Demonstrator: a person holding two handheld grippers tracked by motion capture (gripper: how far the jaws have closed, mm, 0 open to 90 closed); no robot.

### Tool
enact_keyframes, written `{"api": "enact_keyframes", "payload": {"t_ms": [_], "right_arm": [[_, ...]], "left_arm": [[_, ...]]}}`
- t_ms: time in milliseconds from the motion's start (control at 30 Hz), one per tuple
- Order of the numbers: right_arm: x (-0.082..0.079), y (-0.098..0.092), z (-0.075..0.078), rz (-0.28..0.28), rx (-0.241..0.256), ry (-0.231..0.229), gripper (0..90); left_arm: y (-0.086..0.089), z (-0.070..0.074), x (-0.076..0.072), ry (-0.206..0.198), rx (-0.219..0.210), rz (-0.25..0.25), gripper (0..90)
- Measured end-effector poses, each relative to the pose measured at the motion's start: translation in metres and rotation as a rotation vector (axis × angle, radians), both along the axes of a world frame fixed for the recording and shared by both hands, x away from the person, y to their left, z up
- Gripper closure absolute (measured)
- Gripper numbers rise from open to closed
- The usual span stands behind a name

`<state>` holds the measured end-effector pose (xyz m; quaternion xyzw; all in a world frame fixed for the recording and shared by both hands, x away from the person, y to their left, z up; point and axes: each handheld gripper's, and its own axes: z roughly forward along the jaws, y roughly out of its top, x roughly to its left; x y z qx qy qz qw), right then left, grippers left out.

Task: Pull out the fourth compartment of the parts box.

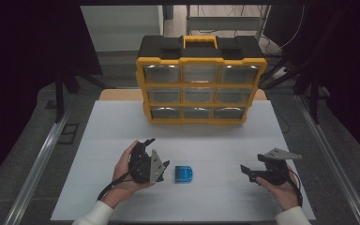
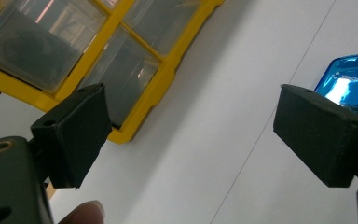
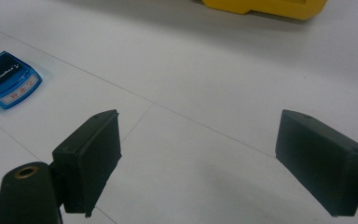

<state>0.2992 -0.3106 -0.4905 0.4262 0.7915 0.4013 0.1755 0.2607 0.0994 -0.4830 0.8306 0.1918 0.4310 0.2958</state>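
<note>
Left gripper (image 1: 157,157): we see it tilted on its side, fingers released, just left of the blue case (image 1: 184,174).
Right gripper (image 1: 246,171): near right, level, fingers released over the bare counter (image 1: 215,136).

A lab or workshop test bench: a white table (image 1: 122,140) framed by metal rails (image 1: 37,159), a yellow-and-black parts organizer (image 1: 200,79) with clear drawers at its far side, loose cables (image 1: 281,70) on the floor at far right, dark surroundings.
</note>
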Motion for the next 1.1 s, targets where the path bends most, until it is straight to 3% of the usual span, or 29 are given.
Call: {"api": "enact_keyframes", "payload": {"t_ms": [333, 1100], "right_arm": [[0.001, 0.000, -0.001, 0.002, -0.005, -0.001, 14.6], [0.000, -0.002, -0.002, -0.011, -0.012, 0.002, 14.9]], "left_arm": [[0.000, 0.003, 0.005, -0.004, 0.020, 0.000, 12.1], [-0.011, 0.014, 0.026, -0.054, 0.065, -0.011, 12.2]]}}
